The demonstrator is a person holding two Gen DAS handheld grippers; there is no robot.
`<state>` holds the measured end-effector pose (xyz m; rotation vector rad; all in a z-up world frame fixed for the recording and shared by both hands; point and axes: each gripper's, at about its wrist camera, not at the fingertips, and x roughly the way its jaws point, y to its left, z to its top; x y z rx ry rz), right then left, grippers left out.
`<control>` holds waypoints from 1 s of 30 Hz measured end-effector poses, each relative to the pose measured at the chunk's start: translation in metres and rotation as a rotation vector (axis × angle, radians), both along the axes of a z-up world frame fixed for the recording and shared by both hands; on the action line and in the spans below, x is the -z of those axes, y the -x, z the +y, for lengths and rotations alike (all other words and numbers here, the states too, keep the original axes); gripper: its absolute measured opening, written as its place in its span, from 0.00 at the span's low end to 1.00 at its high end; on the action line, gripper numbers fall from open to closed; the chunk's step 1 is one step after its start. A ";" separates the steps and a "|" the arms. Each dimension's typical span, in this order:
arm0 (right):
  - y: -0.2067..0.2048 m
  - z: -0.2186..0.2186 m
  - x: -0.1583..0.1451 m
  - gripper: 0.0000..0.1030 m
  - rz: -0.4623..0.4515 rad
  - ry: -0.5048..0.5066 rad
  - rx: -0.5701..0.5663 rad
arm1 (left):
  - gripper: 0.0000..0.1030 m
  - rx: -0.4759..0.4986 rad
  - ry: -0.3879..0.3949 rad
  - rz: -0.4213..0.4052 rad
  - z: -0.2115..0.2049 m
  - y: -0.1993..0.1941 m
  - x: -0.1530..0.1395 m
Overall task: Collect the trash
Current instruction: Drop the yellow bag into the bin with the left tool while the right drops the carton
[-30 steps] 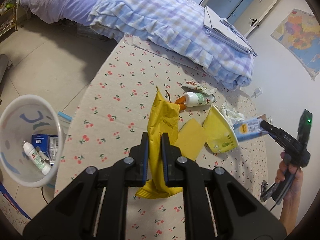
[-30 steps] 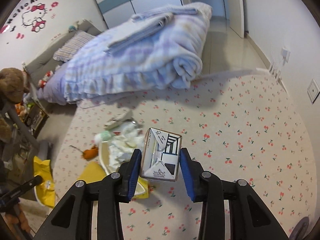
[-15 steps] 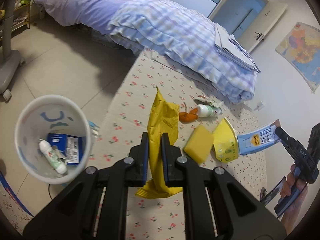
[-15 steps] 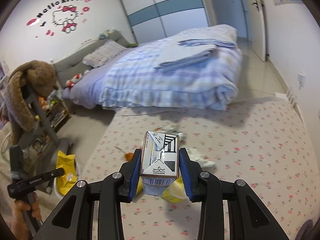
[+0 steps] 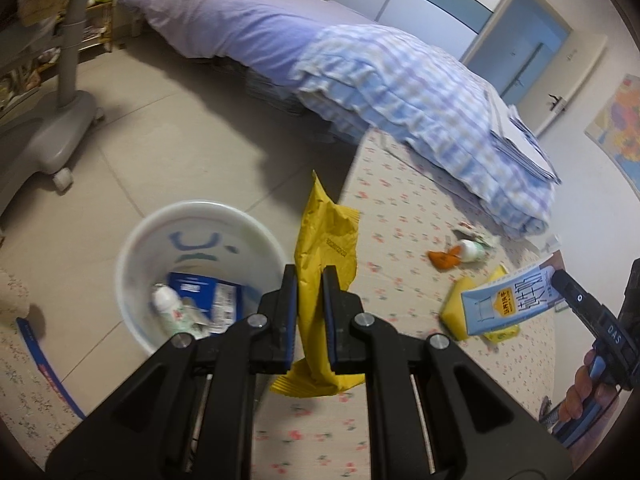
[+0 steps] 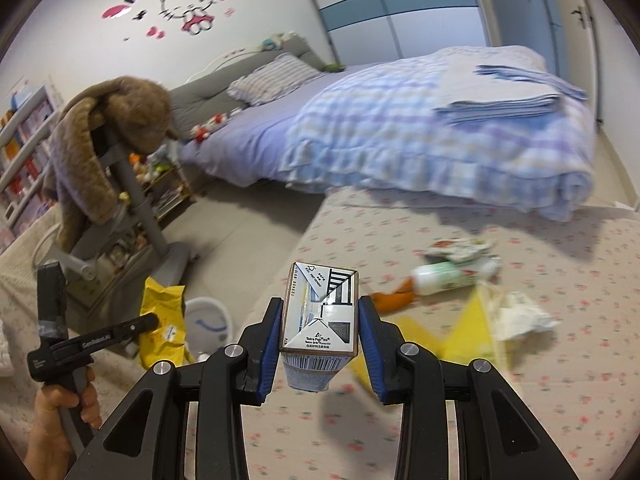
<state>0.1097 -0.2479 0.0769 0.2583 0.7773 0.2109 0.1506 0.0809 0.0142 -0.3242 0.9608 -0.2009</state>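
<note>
My left gripper [image 5: 307, 280] is shut on a yellow snack bag [image 5: 326, 240], held in the air just right of a white trash bin [image 5: 200, 268]. The bin holds a small bottle and a blue box. My right gripper [image 6: 320, 316] is shut on a blue and white milk carton [image 6: 320, 320], held above the cherry-print mat [image 6: 560, 380]. In the left wrist view the carton [image 5: 508, 304] shows at the right. On the mat lie a white bottle [image 6: 448, 278], an orange scrap [image 6: 390, 300], yellow wrappers [image 6: 476, 336] and crumpled paper [image 6: 520, 316].
A bed with a checked quilt [image 6: 440, 140] borders the mat's far side. A grey wheeled stand [image 5: 52, 120] carrying a brown plush toy [image 6: 108, 140] stands on the tiled floor to the left. Shelves line the left wall.
Both grippers have swung left toward the bin with their loads. The bin now sits nearer the middle of the left wrist view, and the mat's trash has shifted right.
</note>
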 end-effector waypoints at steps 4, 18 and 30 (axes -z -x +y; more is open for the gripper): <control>-0.010 0.035 0.008 0.36 0.002 -0.009 -0.051 | 0.13 -0.040 -0.026 0.008 0.022 -0.003 0.005; -0.041 0.131 0.043 0.36 0.020 -0.079 -0.155 | 0.82 -0.180 -0.211 0.031 0.071 -0.007 0.017; -0.065 0.173 0.082 0.69 0.040 -0.126 -0.177 | 0.94 -0.168 -0.348 0.042 0.084 0.002 0.027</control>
